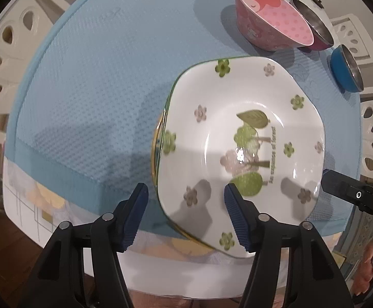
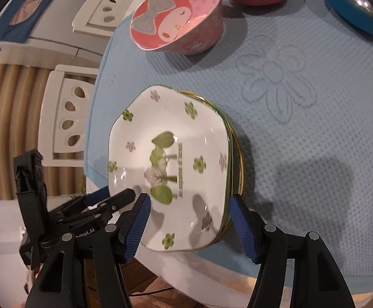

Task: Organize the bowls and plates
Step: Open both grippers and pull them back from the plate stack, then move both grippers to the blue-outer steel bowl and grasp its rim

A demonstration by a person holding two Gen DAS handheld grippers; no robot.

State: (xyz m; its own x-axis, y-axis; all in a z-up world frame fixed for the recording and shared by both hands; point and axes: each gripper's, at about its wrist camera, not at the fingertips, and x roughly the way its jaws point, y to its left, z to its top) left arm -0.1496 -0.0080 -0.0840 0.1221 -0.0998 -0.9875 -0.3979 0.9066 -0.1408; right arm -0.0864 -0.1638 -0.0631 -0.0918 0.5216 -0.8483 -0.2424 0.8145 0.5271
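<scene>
Since both grippers (left gripper [image 1: 186, 215], right gripper [image 2: 189, 223]) gape empty, take the brittle, slick top plate [image 1: 240, 154] by its rim nearest the pink bowl [image 1: 271, 18].

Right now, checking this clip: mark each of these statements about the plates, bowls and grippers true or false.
1. The floral plate tops a stack of plates. True.
2. The pink cartoon bowl sits on that plate. False: it stands apart on the blue mat.
3. The left gripper clamps the plate rim. False: its jaws are open, not pressing.
4. The blue bowl rests on the mat. True.
5. The right gripper carries a bowl. False: it holds nothing.
</scene>
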